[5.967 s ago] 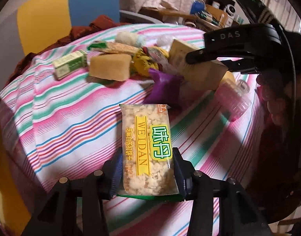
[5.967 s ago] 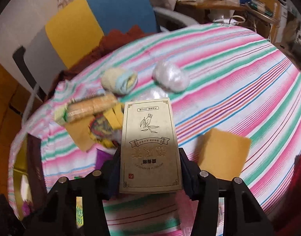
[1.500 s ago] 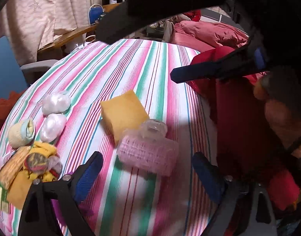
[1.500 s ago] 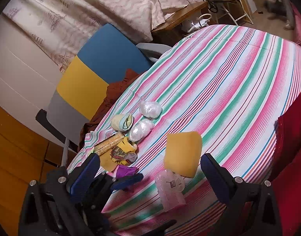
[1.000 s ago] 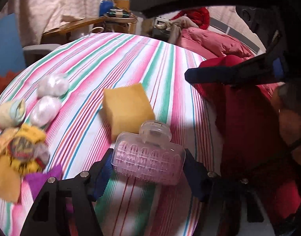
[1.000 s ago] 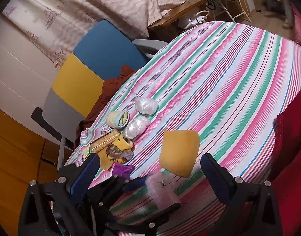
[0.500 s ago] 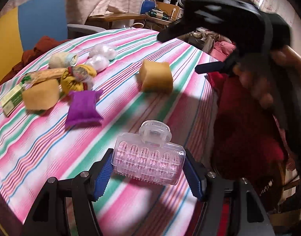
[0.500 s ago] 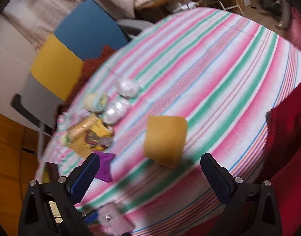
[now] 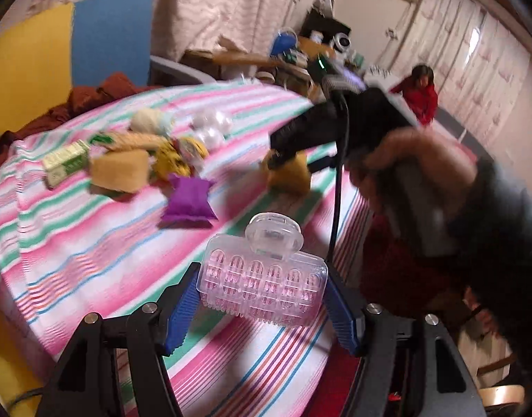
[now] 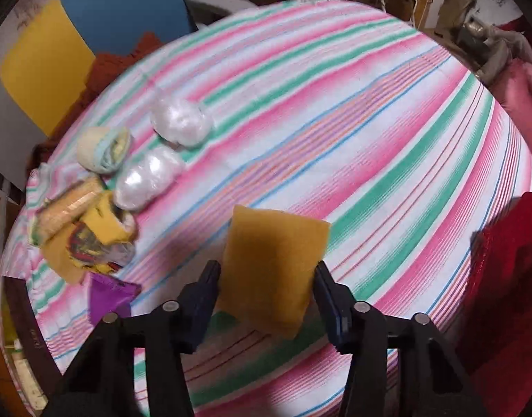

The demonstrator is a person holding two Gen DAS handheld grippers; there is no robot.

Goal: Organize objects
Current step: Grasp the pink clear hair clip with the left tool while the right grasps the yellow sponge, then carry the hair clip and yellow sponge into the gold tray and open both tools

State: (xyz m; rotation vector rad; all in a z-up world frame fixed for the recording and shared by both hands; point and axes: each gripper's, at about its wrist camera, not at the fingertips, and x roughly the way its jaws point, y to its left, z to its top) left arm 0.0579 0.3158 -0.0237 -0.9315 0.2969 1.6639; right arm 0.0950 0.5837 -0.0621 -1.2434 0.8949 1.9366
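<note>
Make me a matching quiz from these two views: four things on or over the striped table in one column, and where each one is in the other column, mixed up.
Things
1. hair clip
2. sponge
3. purple pouch
4. green box

Places
A. lying on the cloth in front of the snack pile
B. between the right claw's fingers
C. at the left end of the pile
D. gripped in the left claw

Pairs: 1-D, 2-B, 3-A, 4-C
</note>
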